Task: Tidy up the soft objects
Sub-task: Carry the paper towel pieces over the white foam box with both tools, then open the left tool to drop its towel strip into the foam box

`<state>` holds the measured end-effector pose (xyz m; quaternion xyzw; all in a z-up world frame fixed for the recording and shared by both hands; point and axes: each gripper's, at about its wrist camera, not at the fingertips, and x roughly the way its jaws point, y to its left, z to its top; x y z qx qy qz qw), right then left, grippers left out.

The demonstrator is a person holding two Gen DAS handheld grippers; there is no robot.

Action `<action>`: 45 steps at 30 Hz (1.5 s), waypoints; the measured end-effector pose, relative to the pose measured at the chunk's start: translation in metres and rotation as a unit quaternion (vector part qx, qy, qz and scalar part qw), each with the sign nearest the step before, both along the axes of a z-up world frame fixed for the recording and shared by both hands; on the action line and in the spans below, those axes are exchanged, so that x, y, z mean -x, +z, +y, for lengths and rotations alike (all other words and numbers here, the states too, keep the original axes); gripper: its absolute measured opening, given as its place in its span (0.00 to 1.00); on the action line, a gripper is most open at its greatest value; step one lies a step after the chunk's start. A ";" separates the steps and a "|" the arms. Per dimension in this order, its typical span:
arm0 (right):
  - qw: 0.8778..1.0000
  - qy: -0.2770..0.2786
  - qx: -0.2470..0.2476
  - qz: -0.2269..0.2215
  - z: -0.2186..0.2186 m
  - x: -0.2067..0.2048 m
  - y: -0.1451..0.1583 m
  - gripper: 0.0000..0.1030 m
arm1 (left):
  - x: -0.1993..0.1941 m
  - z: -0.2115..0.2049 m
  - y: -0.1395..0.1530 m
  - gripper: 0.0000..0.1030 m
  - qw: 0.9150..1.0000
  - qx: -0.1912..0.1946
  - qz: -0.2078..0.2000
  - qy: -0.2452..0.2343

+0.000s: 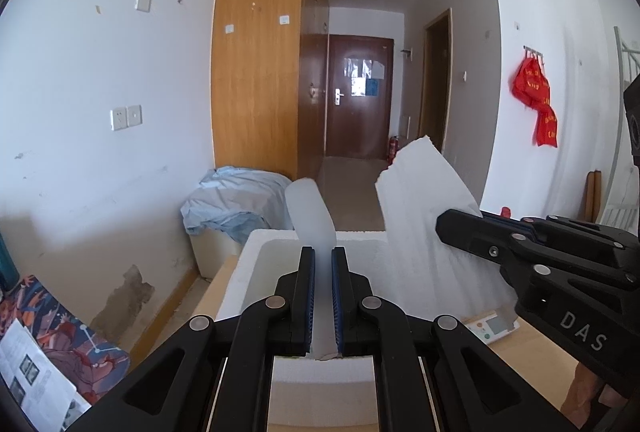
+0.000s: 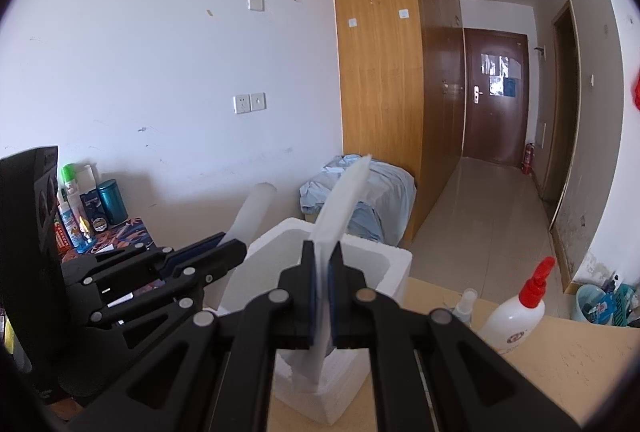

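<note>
Lengthwise, foam sheet (image 2: 344,200) angled up (away) from right gripper (image 2: 323,252)

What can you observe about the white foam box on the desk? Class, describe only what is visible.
The white foam box looks like expanded polystyrene: thick grainy walls, open top, no lid visible. It stands upright on the pale wooden desk, near its far edge. Its inside is hardly visible. The left gripper and the right gripper each hold a white foam sheet over it; contact is unclear.

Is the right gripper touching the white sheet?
Touching. The right wrist view shows the right gripper with its blue pads closed on the white sheet, which rises from between them above the foam box.
</note>
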<state>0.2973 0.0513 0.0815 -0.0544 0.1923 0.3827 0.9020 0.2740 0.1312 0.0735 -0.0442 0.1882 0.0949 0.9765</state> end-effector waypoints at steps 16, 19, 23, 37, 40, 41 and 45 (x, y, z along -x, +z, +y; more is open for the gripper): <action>0.999 0.007 0.019 0.036 0.018 -0.033 -0.024 0.08 | -0.038 0.012 -0.022 0.08 0.999 -0.003 0.033 0.010; 0.999 0.007 0.020 0.041 0.019 -0.036 -0.026 0.08 | -0.041 0.013 -0.024 0.08 0.999 -0.003 0.037 0.010; 0.999 0.007 0.021 0.045 0.020 -0.038 -0.027 0.08 | -0.043 0.013 -0.025 0.08 0.999 -0.004 0.041 0.010; 0.999 0.010 0.024 0.041 0.022 -0.037 -0.025 0.08 | -0.044 0.011 -0.025 0.28 0.999 -0.027 0.035 0.029; 0.999 0.009 0.024 0.041 0.023 -0.037 -0.026 0.08 | -0.041 0.015 -0.024 0.56 0.998 -0.028 0.028 0.038; 0.999 0.008 0.024 0.042 0.023 -0.038 -0.026 0.08 | -0.039 0.016 -0.023 0.59 0.998 -0.031 0.025 0.045; 0.999 0.006 0.023 0.041 0.023 -0.039 -0.026 0.08 | -0.035 0.021 -0.020 0.64 0.998 -0.030 0.018 0.053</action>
